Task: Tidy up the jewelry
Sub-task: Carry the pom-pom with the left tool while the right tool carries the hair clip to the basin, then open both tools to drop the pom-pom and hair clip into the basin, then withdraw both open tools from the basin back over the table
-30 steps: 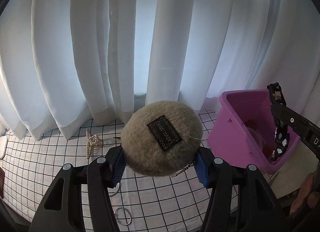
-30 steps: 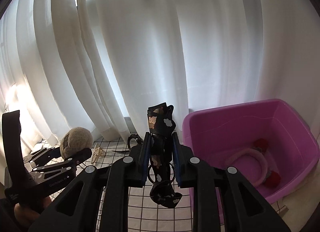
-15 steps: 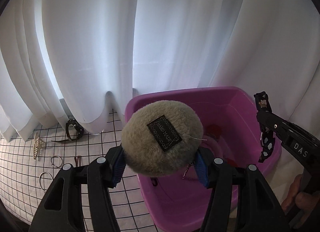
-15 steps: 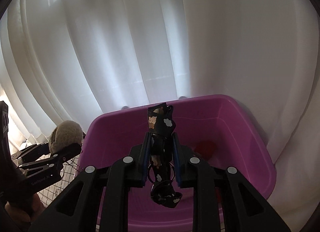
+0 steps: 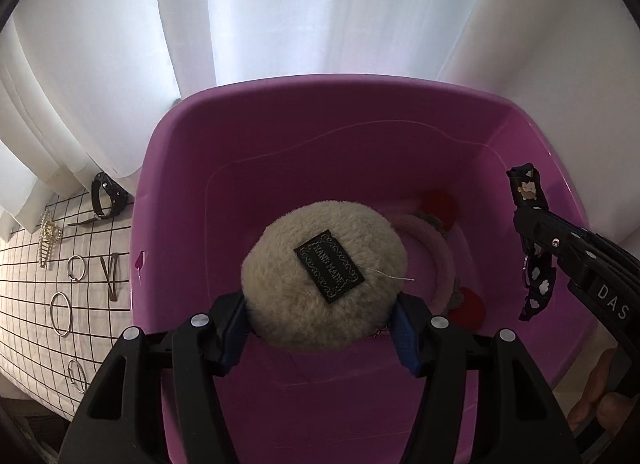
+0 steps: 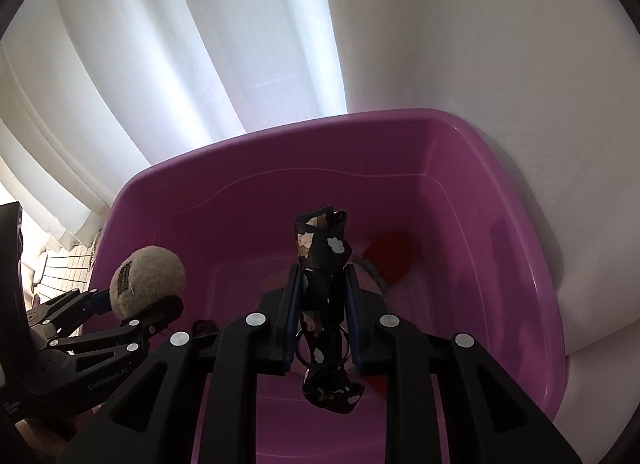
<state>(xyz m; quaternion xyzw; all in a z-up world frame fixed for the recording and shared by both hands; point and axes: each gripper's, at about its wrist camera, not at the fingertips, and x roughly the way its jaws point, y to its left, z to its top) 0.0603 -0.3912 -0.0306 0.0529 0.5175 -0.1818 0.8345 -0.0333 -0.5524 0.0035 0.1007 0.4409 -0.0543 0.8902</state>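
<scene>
Ahead of my fingers hangs a white sheer pleated curtain, falling in long vertical folds with daylight glowing through it, brightest at the centre. To the left of my left fingers lies a counter covered in white cloth with a black grid pattern. Beyond my right fingers, the same curtain glows.

The tub was purple; the fluffy pompom was beige with a black label; the strap was black with white clouds; the cloth was white with a black grid.
</scene>
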